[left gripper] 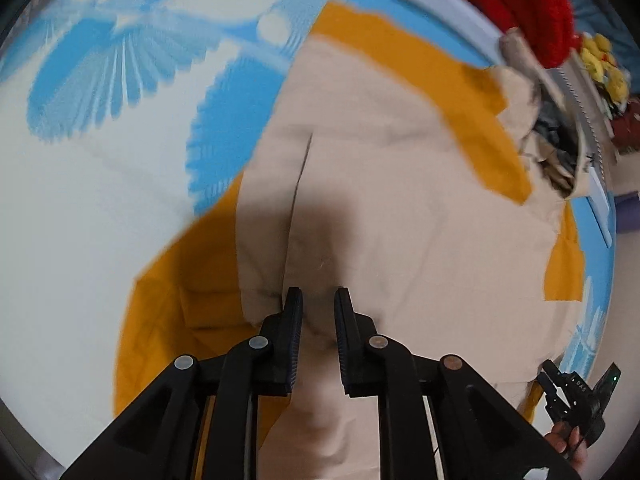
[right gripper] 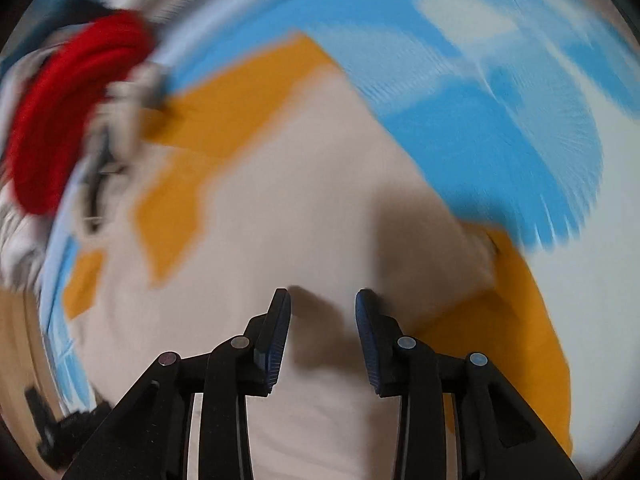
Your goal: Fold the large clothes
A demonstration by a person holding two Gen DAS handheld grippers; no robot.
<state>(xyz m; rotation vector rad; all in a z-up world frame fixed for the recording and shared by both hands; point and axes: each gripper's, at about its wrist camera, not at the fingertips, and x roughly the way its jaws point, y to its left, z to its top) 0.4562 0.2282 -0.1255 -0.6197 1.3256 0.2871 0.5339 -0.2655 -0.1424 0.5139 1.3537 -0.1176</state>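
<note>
A large garment of beige (left gripper: 380,184) and mustard-orange cloth (left gripper: 168,304) lies spread on a blue and white patterned sheet (left gripper: 80,184). My left gripper (left gripper: 318,298) hovers over the beige part, jaws a little apart, holding nothing. My right gripper (right gripper: 323,300) is open over the same beige cloth (right gripper: 288,208), with an orange panel (right gripper: 516,328) to its right. The right wrist view is blurred by motion. The other gripper shows at the lower right of the left wrist view (left gripper: 576,400).
A red knitted item (left gripper: 532,4) and a pile of other clothes (left gripper: 560,136) lie at the far edge of the sheet. The red item also shows in the right wrist view (right gripper: 68,120). Yellow objects (left gripper: 604,64) sit beyond.
</note>
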